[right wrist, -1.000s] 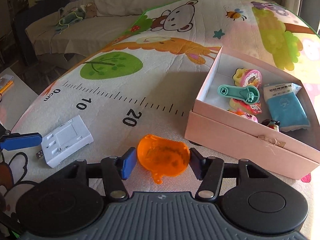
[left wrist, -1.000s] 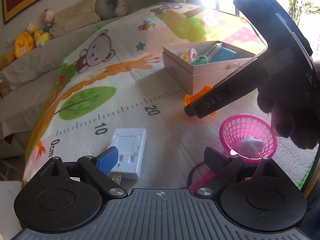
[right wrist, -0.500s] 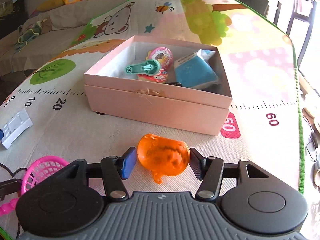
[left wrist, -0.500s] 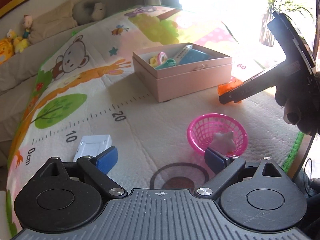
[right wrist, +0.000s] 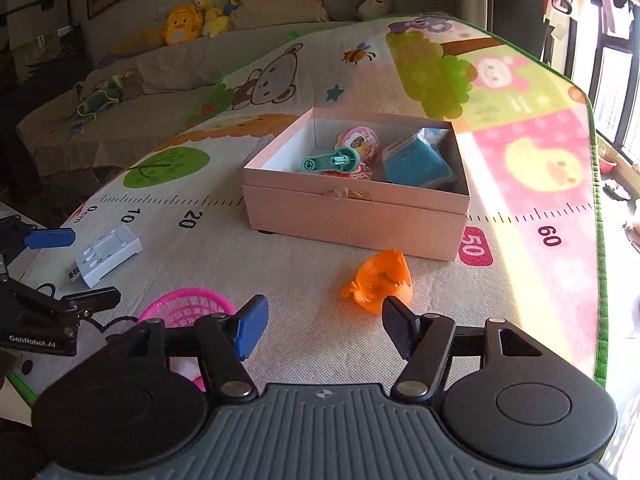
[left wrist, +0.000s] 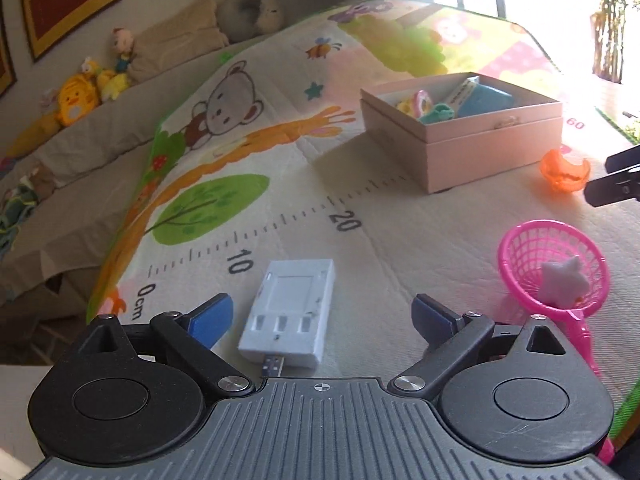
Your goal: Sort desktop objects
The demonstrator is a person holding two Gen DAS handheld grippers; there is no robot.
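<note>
An orange plastic scoop (right wrist: 380, 276) lies on the play mat in front of the pink box (right wrist: 352, 216); it also shows in the left wrist view (left wrist: 565, 170). My right gripper (right wrist: 324, 326) is open and empty just behind the scoop. My left gripper (left wrist: 322, 316) is open and empty, with a white USB charger (left wrist: 292, 312) on the mat between its fingers. The pink box (left wrist: 472, 148) holds a teal tool (right wrist: 330, 159), a blue packet (right wrist: 418, 158) and round pink toys.
A pink mesh basket (left wrist: 554, 268) with a white star toy (left wrist: 564, 284) lies at the right of the left wrist view, and shows in the right wrist view (right wrist: 186, 308). Plush toys (right wrist: 200, 16) line the sofa behind. The mat's green edge (right wrist: 598, 220) runs on the right.
My right gripper has opened and let go of the orange scoop, which now lies on the mat before the box. My left gripper has swung back over the white charger.
</note>
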